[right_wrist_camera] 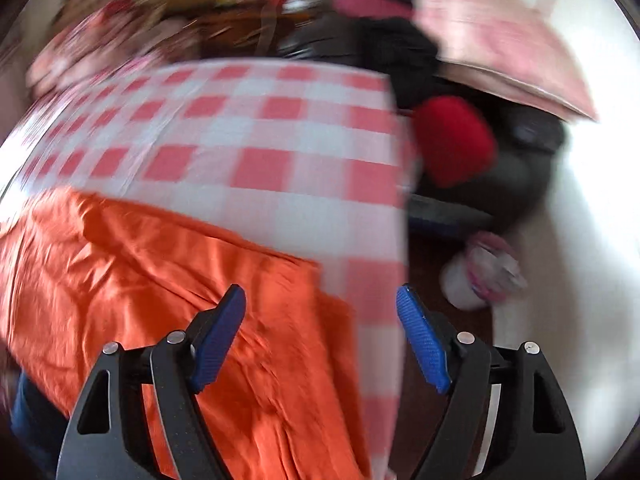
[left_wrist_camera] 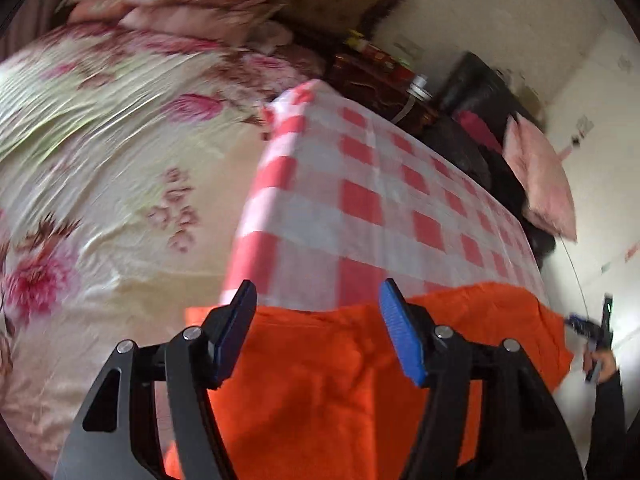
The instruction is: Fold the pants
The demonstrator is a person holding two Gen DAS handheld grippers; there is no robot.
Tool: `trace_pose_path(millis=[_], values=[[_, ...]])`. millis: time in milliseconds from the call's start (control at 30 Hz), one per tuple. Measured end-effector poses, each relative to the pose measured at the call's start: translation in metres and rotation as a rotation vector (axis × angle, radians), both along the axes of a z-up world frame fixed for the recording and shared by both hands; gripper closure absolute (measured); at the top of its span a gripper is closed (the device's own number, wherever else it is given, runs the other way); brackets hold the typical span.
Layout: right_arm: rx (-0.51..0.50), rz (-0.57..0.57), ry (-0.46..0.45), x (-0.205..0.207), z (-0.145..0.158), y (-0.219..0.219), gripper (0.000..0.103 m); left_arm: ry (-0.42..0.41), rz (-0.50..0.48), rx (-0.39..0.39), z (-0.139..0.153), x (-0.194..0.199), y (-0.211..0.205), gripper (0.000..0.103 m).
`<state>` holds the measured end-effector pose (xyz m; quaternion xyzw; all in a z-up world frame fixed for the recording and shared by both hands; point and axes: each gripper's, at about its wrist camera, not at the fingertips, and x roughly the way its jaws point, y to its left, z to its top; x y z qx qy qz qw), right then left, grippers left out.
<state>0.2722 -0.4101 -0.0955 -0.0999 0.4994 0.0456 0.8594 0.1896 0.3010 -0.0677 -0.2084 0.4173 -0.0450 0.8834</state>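
Item 1: orange woven-fabric pants (left_wrist_camera: pixel 320 380), laid flat on the near part of a bench covered by a red-and-white checked cloth (left_wrist_camera: pixel 360 208). Long axis judged to run left to right along the near edge; which end was the waistband could not be told, both views being blurred.

Item 2: left hand-held gripper (left_wrist_camera: pixel 318 300), black frame with blue ribbed pads, jaws wide apart and holding nothing. It hung above the left part of the garment, with the fabric directly below and stretching away to the right.

Item 3: right hand-held gripper (right_wrist_camera: pixel 320 304), same make, jaws likewise wide and empty. It stood over the right end of the pants (right_wrist_camera: pixel 180 280), where the orange edge met bare checked cloth (right_wrist_camera: pixel 260 140); the bench's right edge lay just beyond.

Judgement: each gripper was nearest its own end, so a fold across the long axis would likely start from either end.

Surroundings: floral bedspread (left_wrist_camera: pixel 100 160) left of the bench; pink cushion (left_wrist_camera: pixel 540 176) far right.
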Motion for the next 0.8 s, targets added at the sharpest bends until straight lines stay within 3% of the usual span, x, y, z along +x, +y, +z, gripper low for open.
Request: trace_pose_path(millis=[67, 100, 167, 200, 267, 400, 667, 800], values=[[0.024, 0.057, 0.077, 0.016, -0.01, 0.003, 0.016, -0.007, -0.093, 0.06, 0.01, 0.005, -0.039, 0.036], [0.084, 0.069, 0.144, 0.026, -0.019, 0.0, 0.016, -0.008, -0.104, 0.073, 0.011, 0.004, -0.049, 0.035], [0.128, 0.069, 0.206, 0.033, -0.031, -0.003, 0.018, -0.015, -0.124, 0.058, 0.012, 0.002, -0.063, 0.035], [0.153, 0.067, 0.228, 0.037, -0.037, -0.006, 0.025, -0.019, -0.126, 0.047, 0.012, -0.003, -0.068, 0.035], [0.207, 0.074, 0.244, 0.037, -0.042, -0.006, 0.049, -0.012, -0.125, 0.034, 0.006, -0.009, -0.073, 0.035], [0.132, 0.108, 0.171, 0.025, -0.04, 0.005, 0.057, 0.048, -0.093, 0.091, -0.015, -0.017, -0.076, 0.035], [0.109, -0.106, 0.083, 0.018, -0.036, -0.033, 0.061, 0.055, -0.071, 0.15, -0.023, -0.011, -0.095, 0.035], [0.072, -0.182, 0.065, 0.005, -0.036, -0.054, 0.059, 0.028, 0.046, 0.157, -0.021, -0.015, -0.083, 0.035]])
